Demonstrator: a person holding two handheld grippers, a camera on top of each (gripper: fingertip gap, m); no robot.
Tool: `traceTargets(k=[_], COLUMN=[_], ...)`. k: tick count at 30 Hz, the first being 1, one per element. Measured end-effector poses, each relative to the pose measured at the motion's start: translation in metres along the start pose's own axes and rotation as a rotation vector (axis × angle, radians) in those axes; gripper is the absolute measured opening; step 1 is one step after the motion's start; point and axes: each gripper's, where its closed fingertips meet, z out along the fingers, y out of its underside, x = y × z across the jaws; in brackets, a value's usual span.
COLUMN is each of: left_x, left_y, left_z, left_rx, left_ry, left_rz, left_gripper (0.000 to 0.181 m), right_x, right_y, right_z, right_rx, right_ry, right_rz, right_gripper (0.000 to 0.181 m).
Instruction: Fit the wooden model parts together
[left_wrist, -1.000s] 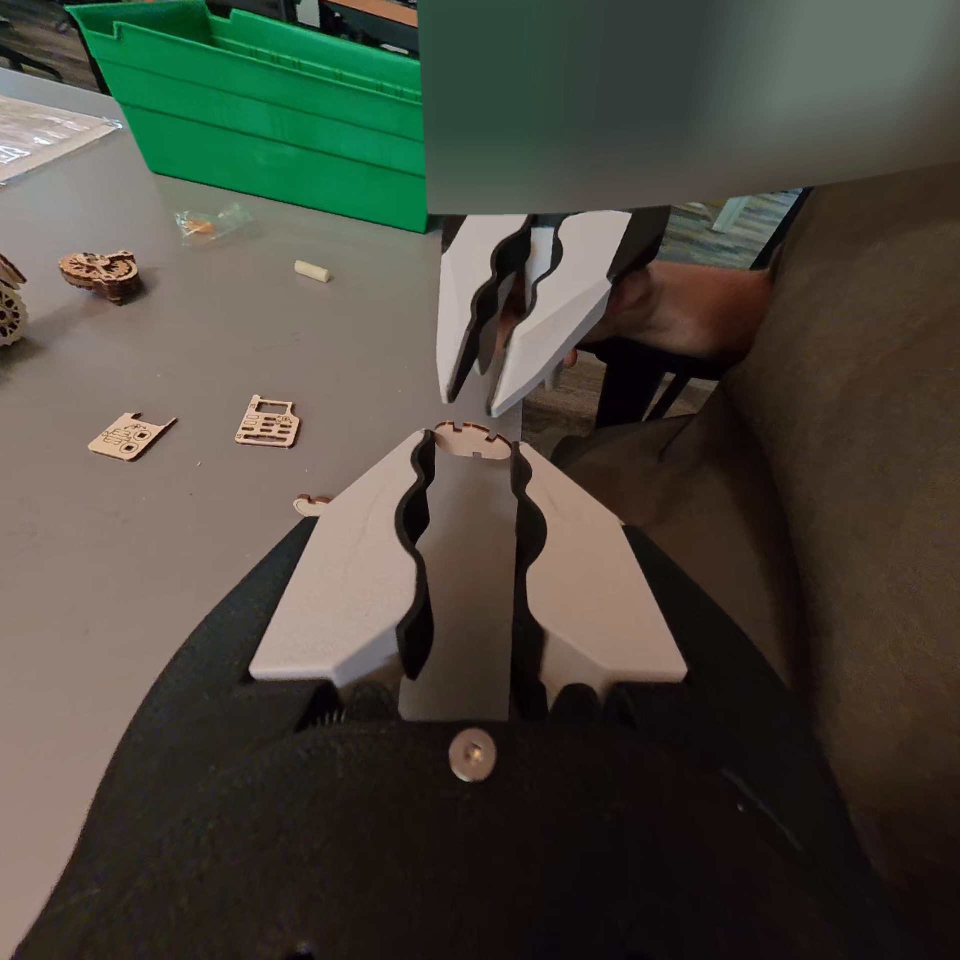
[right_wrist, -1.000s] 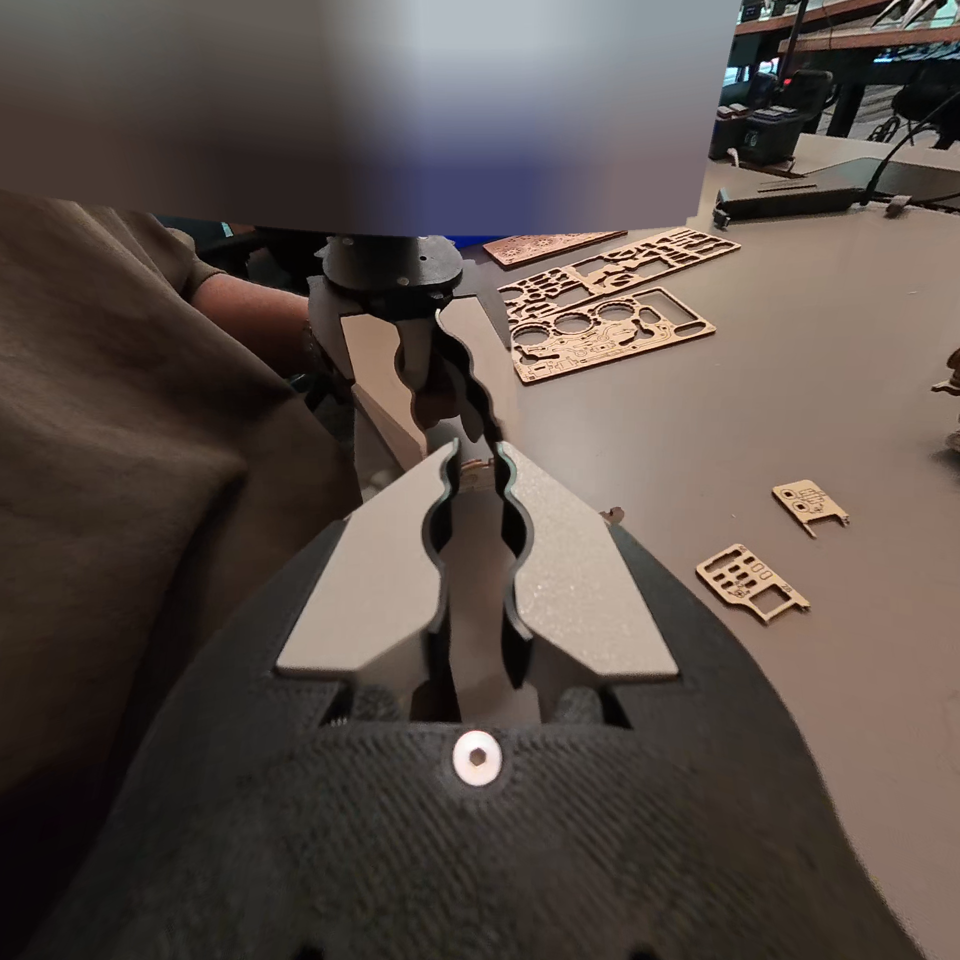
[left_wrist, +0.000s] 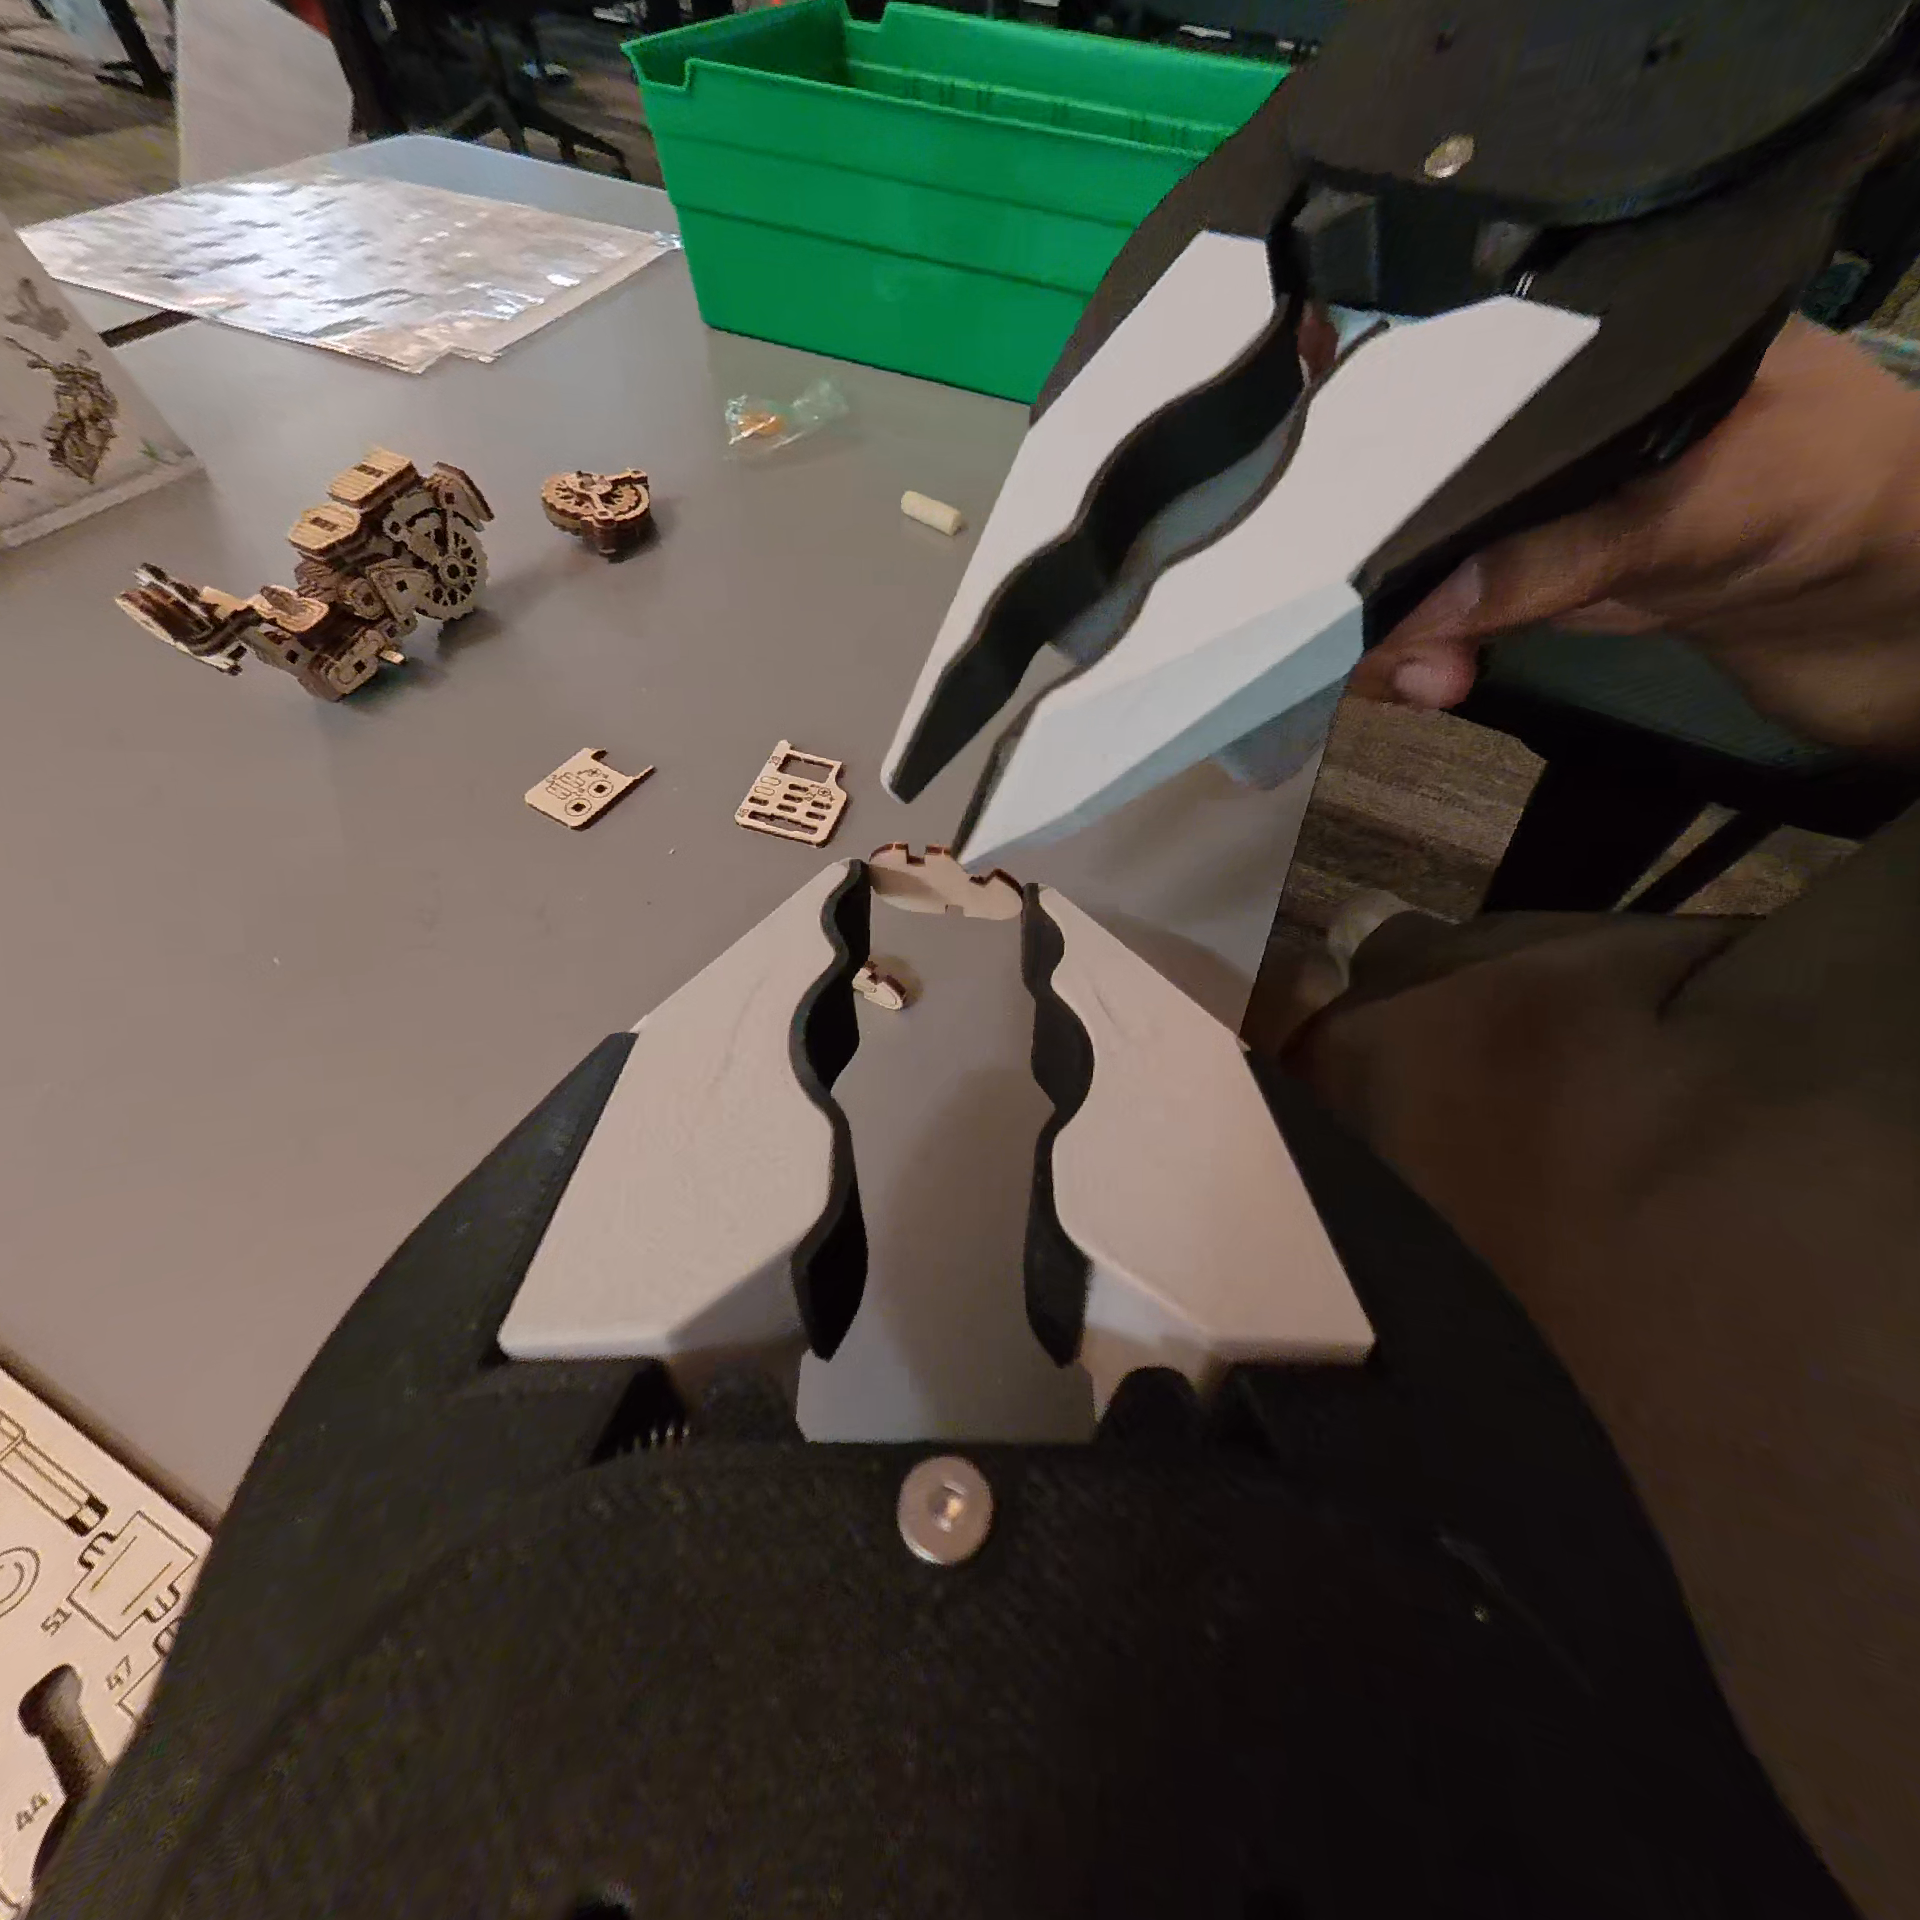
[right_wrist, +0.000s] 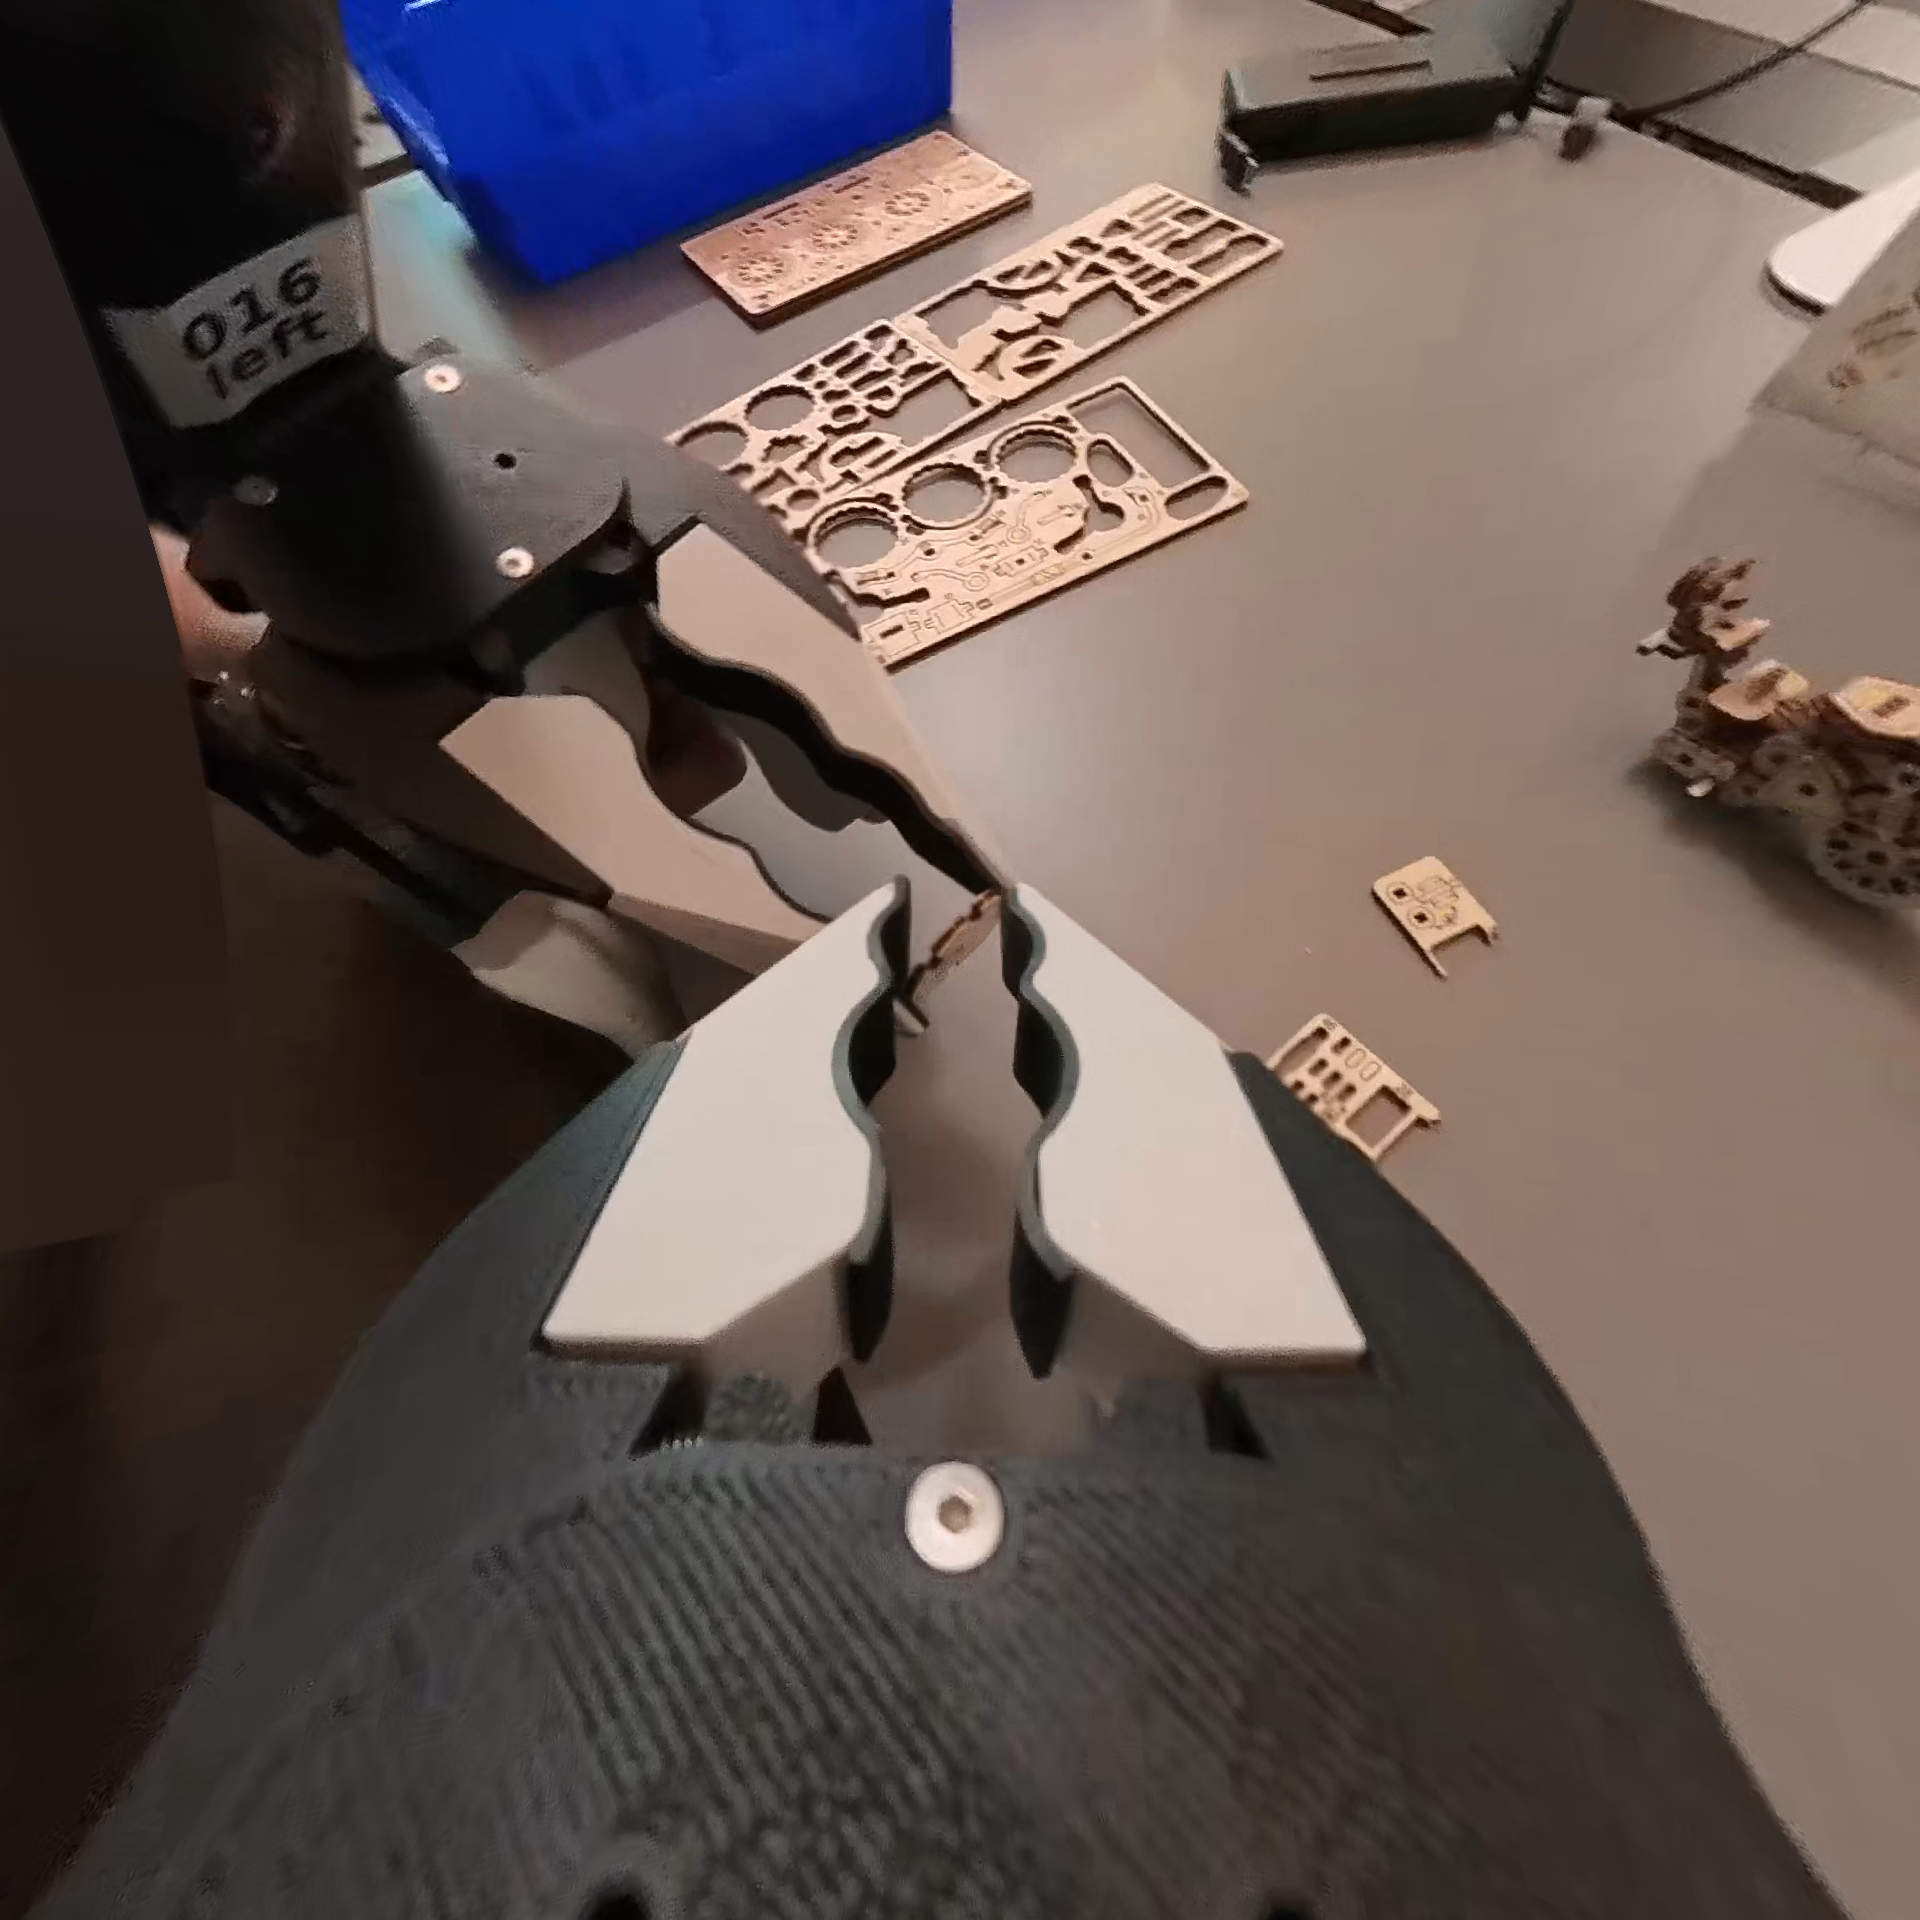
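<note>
Left hand-held gripper (left_wrist: 943, 883) pinching wooden part (left_wrist: 940, 881), right hand-held gripper (right_wrist: 954, 914) narrowly parted, part half hidden

My grey table (left_wrist: 312, 987) carries a half-built wooden model (left_wrist: 343, 582), two small flat wooden parts (left_wrist: 587, 784) — near each other — a green bin (left_wrist: 904, 208) and cut-out wooden sheets (right_wrist: 966, 457)

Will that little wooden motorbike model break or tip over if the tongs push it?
Probably fragile: the wooden motorbike model is built from many thin slotted pieces that might pop apart. It looks light, so it would likely slide on the smooth grey table. Its narrow shape might tip sideways.
</note>
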Motion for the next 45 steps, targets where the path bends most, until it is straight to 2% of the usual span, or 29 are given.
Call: traceTargets(k=[1,4,7,12,15,18,21,34,45], left_x=[-0.001,-0.001,0.011,0.013,0.023,0.035,0.039,0.048,0.053], left_y=[0.0,-0.001,-0.003,-0.007,-0.006,-0.003,-0.003,-0.002,-0.002], left_z=[0.0,-0.001,-0.002,-0.006,-0.009,-0.013,-0.014,-0.017,-0.02], left_rx=[0.004,0.021,0.039,0.069,0.064,0.045,0.045,0.045,0.045], left_ry=[0.007,0.044,0.154,0.221,0.31,0.395,0.418,0.457,0.485], left_rz=[-0.009,-0.044,-0.063,-0.089,-0.089,-0.073,-0.062,-0.04,-0.025], left_gripper=[0.027,0.027,0.027,0.027,0.027,0.026,0.027,0.027,0.026], right_x=[-0.001,-0.003,-0.002,-0.009,-0.023,-0.032,-0.039,-0.043,-0.049], right_y=[0.001,0.005,0.004,0.004,0.002,0.005,0.009,0.012,0.014], right_z=[0.001,0.0,-0.007,-0.015,-0.021,-0.023,-0.022,-0.022,-0.025], right_rx=[0.009,0.051,0.127,0.185,0.23,0.233,0.213,0.209,0.219], right_ry=[-0.022,-0.114,-0.18,-0.302,-0.37,-0.373,-0.388,-0.375,-0.42], right_rz=[-0.011,0.0,-0.003,0.019,-0.064,-0.175,-0.22,-0.283,-0.291], right_gripper=[0.013,0.012,0.015,0.017,0.018,0.016,0.015,0.011,0.009])
